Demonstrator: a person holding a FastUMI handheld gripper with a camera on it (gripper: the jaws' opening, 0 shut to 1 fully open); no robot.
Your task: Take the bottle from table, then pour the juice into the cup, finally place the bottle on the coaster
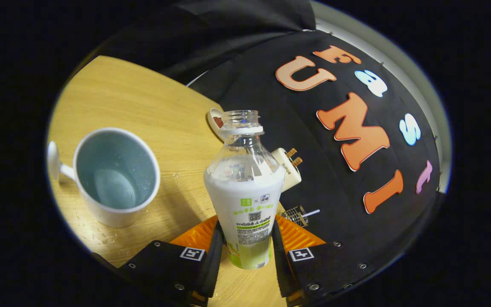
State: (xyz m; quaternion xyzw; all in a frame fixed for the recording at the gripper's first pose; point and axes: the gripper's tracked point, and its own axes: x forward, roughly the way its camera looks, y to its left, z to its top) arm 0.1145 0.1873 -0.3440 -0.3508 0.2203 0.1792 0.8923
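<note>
Coaster (pixel 216 121) mostly hidden behind bottle (pixel 245 192).

Gripper (pixel 245 245) fingers clamp the open bottle (pixel 245 192) on both sides; cup (pixel 115 177) stands left on table (pixel 143 102).

I have the bottle (pixel 245 192) between my gripper's (pixel 245 251) two fingers, both pressed against its sides, mouth pointing away from me. The cup (pixel 115 177) sits on the table (pixel 143 106) to the bottle's left, well apart. A plug (pixel 287 168) lies just right, behind the bottle.
</note>
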